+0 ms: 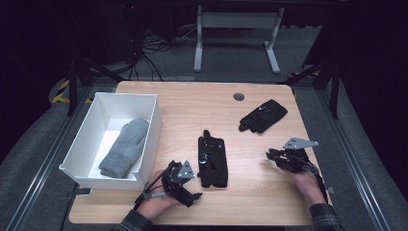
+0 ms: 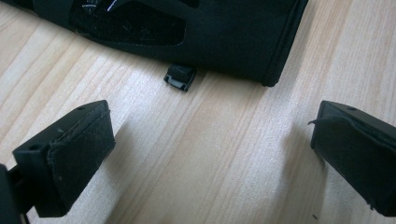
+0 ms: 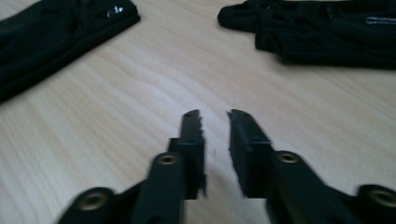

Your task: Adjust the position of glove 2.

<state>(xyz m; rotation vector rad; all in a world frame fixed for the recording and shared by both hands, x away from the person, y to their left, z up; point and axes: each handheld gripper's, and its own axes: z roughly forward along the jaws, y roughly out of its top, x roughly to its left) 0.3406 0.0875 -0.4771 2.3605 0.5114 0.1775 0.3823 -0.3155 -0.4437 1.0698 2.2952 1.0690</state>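
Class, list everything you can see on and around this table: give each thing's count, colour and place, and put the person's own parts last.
Table: one, light wood, centre of the high view.
Box: one, white, open-topped, on the table's left edge.
Mitten: one, grey, lying inside the box.
Middle glove: one, black, flat on the table beside the box.
Far glove: one, black, toward the table's far right.
Cable port: one, grey, round, near the far edge.
Desk frame: one, white, on the floor beyond the table.
Left tongs: one, black, near edge, jaws wide apart, nothing between them.
Right tongs: one, black, right side, jaws nearly together, nothing between them.
Hands: two, at the near edge, each holding tongs.
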